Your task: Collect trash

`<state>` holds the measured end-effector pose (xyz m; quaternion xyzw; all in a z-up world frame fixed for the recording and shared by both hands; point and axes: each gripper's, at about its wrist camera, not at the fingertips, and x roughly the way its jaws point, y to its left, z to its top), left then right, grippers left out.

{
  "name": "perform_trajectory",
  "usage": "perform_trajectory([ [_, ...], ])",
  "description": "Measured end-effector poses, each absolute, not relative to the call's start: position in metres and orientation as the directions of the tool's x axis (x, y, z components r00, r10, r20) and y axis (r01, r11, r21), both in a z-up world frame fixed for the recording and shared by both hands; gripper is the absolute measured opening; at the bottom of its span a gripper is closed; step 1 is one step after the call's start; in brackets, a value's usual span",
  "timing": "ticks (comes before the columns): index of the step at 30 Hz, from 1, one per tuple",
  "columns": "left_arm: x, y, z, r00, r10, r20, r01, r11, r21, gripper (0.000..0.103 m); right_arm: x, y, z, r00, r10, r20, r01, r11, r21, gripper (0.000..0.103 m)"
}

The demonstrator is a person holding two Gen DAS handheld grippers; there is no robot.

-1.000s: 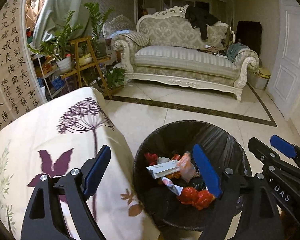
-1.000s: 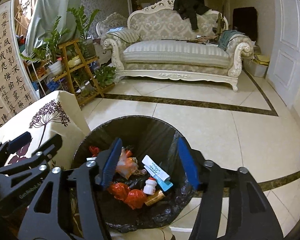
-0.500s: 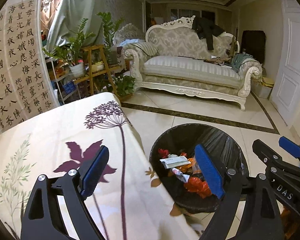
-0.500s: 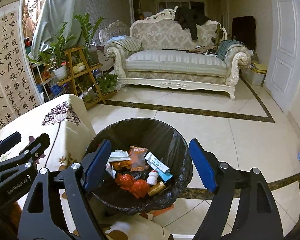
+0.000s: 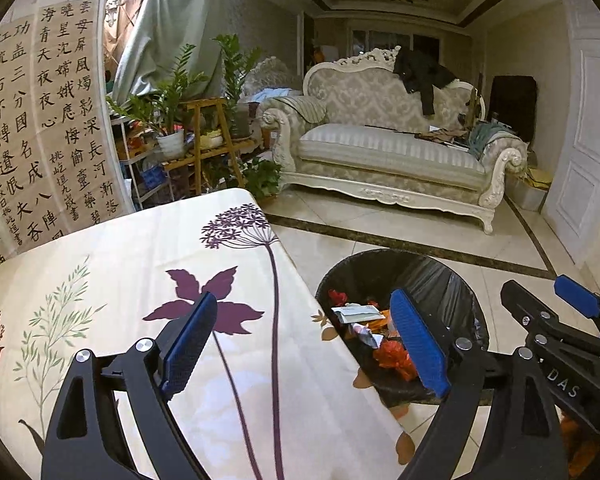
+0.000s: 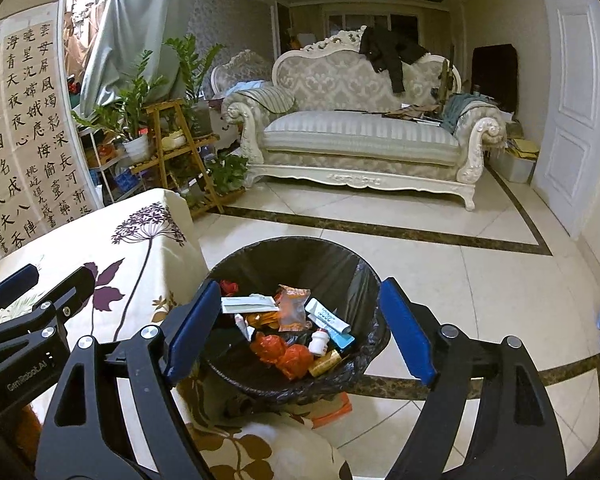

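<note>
Far left of the left gripper (image 5: 304,344) there's a wall hanging covered in calligraphy (image 5: 40,128), then a wooden plant stand (image 5: 212,140) with potted plants on it. Its jaws are spread wide with nothing between them, hovering over the tabletop (image 5: 148,248), which wears a cream cloth with purple flowers and is bare under the jaws. The right-hand pad of that gripper lines up over the trash bin (image 5: 432,276), which sits on the floor tight against the tabletop's edge, black liner inside.

The right gripper (image 6: 300,332) is directly above the bin (image 6: 300,252), jaws spread and empty, one pad over each side of the rim. Nothing stands between the jaws and the trash. Inside, as far as I can count: one flat white box (image 6: 249,304), one clear orange snack bag (image 6: 294,306), one white-and-blue tube box (image 6: 328,318), one small white bottle (image 6: 319,340), a couple of crumpled red-orange wrappers (image 6: 284,354) and one gold wrapper (image 6: 324,362). The rest is too jumbled to tell.

Past the jaws is one ornate white sofa (image 6: 360,136) with a dark jacket (image 6: 388,54) over its back, and off to the right one white door (image 6: 576,120). One orange thing (image 6: 332,410) lies on the floor at the bin's base.
</note>
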<state>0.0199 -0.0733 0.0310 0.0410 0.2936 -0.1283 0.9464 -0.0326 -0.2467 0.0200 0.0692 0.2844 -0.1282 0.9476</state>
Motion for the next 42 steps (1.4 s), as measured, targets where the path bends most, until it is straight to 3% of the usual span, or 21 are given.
perform_trajectory([
  [42,0.014,-0.058,0.033,0.799,-0.213,-0.563,0.246,0.969,-0.016,0.086,-0.037,-0.234,0.03,0.818,-0.198,-0.54,0.267,0.962,0.053,0.08],
])
